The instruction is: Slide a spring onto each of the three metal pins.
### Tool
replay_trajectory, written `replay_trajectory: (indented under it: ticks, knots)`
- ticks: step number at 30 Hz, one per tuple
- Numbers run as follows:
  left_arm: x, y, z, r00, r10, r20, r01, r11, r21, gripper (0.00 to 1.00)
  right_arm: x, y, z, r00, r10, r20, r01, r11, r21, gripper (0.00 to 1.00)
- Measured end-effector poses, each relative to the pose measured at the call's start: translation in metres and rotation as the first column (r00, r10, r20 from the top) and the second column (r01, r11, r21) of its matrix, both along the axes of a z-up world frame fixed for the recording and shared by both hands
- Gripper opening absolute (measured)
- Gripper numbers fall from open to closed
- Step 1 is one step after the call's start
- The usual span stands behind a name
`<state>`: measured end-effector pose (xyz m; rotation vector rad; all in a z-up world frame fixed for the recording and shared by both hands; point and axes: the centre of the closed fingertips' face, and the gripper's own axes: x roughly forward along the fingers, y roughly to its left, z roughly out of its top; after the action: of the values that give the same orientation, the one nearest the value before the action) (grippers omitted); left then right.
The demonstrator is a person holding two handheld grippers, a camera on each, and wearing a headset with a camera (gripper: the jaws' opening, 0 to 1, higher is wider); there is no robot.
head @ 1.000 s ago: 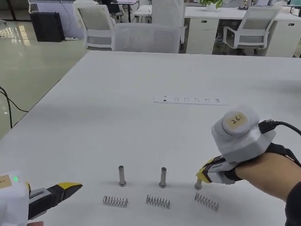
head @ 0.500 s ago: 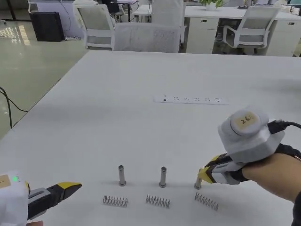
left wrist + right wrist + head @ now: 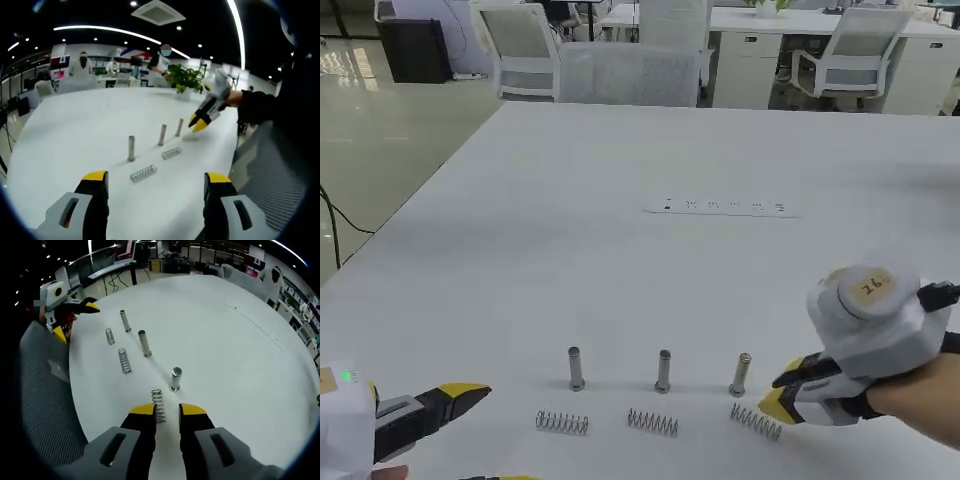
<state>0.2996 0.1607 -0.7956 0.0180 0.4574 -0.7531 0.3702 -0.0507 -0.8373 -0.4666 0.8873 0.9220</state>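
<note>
Three metal pins are seen upright in a row on the white table (image 3: 620, 260): the left pin (image 3: 575, 368), the middle pin (image 3: 664, 370) and the right pin (image 3: 741, 374). A spring is laid flat just before each: the left spring (image 3: 562, 423), the middle spring (image 3: 653, 423) and the right spring (image 3: 756, 423). The right gripper (image 3: 168, 410) is held low at one end of the right spring, jaws parted by a narrow gap; contact cannot be told. The left gripper (image 3: 156, 177) is held well apart, jaws spread wide.
</note>
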Motion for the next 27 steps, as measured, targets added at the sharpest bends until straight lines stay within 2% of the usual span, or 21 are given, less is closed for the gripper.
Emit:
replay_trajectory:
  ticks: [5, 8, 10, 18, 20, 21, 22, 27]
  knots:
    - [-0.001, 0.000, 0.000, 1.000, -0.001, 0.000, 0.001, 1.000, 0.001, 0.74, -0.010, 0.003, -0.006, 0.999, 0.039, -0.033, -0.040, 0.999, -0.014, 0.14]
    - [-0.001, 0.000, 0.000, 1.000, -0.001, 0.000, 0.001, 1.000, 0.000, 0.74, -0.016, 0.002, -0.013, 0.997, 0.059, -0.052, -0.061, 0.997, -0.041, 0.13]
    - [-0.001, 0.000, 0.000, 1.000, -0.003, -0.001, 0.003, 1.000, 0.001, 0.73, -0.018, 0.000, -0.017, 0.996, 0.074, -0.054, -0.077, 0.995, -0.070, 0.13]
    - [-0.002, 0.000, 0.001, 1.000, -0.006, 0.000, 0.006, 1.000, -0.001, 0.72, -0.022, 0.000, -0.028, 0.993, 0.096, -0.072, -0.103, 0.990, -0.100, 0.12]
    - [-0.002, 0.000, 0.001, 1.000, -0.006, 0.000, 0.006, 1.000, -0.001, 0.72, -0.022, -0.001, -0.030, 0.992, 0.105, -0.068, -0.113, 0.987, -0.117, 0.11]
    - [-0.002, 0.001, 0.001, 1.000, -0.005, 0.001, 0.005, 1.000, -0.002, 0.72, -0.019, -0.002, -0.028, 0.992, 0.117, -0.050, -0.122, 0.985, -0.121, 0.09]
    - [-0.002, 0.001, 0.001, 1.000, -0.004, 0.001, 0.004, 1.000, -0.003, 0.72, -0.020, -0.004, -0.029, 0.992, 0.109, -0.059, -0.116, 0.985, -0.128, 0.08]
    - [-0.002, 0.000, 0.002, 1.000, -0.006, 0.003, 0.006, 1.000, -0.006, 0.72, -0.020, -0.003, -0.028, 0.991, 0.130, -0.044, -0.134, 0.981, -0.141, 0.08]
